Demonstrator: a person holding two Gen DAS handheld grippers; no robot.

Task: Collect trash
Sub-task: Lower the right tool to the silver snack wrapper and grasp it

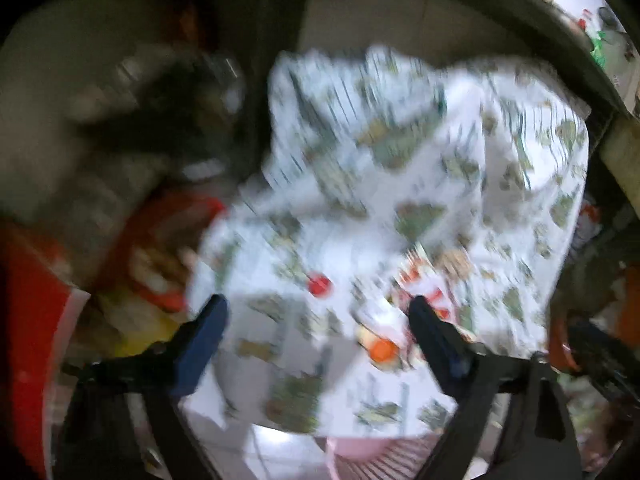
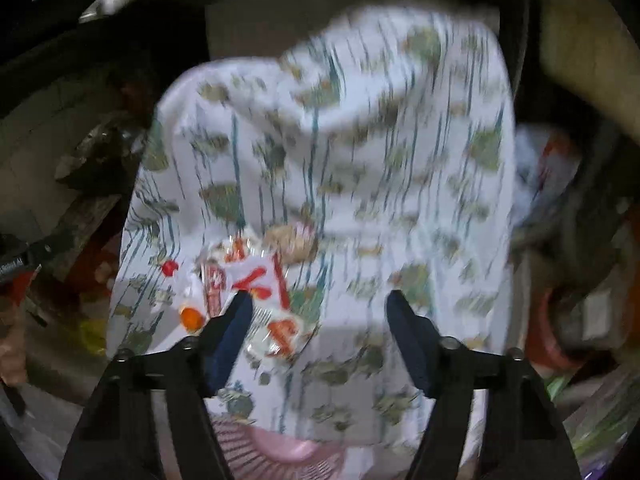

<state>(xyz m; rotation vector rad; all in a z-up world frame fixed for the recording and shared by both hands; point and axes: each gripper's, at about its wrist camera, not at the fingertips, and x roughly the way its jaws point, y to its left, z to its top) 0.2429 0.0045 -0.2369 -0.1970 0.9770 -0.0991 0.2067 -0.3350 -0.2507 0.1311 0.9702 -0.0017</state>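
Note:
A white cloth point(image 1: 400, 184) point(image 2: 360, 152) with a green leaf print lies crumpled under both grippers, badly blurred. On it sits a crinkled red-and-white wrapper point(image 1: 416, 276) point(image 2: 256, 276), with a small orange piece point(image 1: 382, 350) point(image 2: 191, 317) and a small red piece point(image 1: 320, 285) point(image 2: 170, 267) beside it. My left gripper point(image 1: 318, 306) is open above the cloth, the wrapper by its right finger. My right gripper point(image 2: 319, 299) is open too, its left finger over the wrapper's edge and only cloth between the fingers.
A pink slotted basket point(image 1: 360, 456) point(image 2: 280, 452) shows beneath the cloth's near edge. A red container point(image 1: 32, 320) and dark clutter point(image 1: 160, 112) crowd the left. More clutter with an orange-rimmed object point(image 2: 544, 332) sits to the right.

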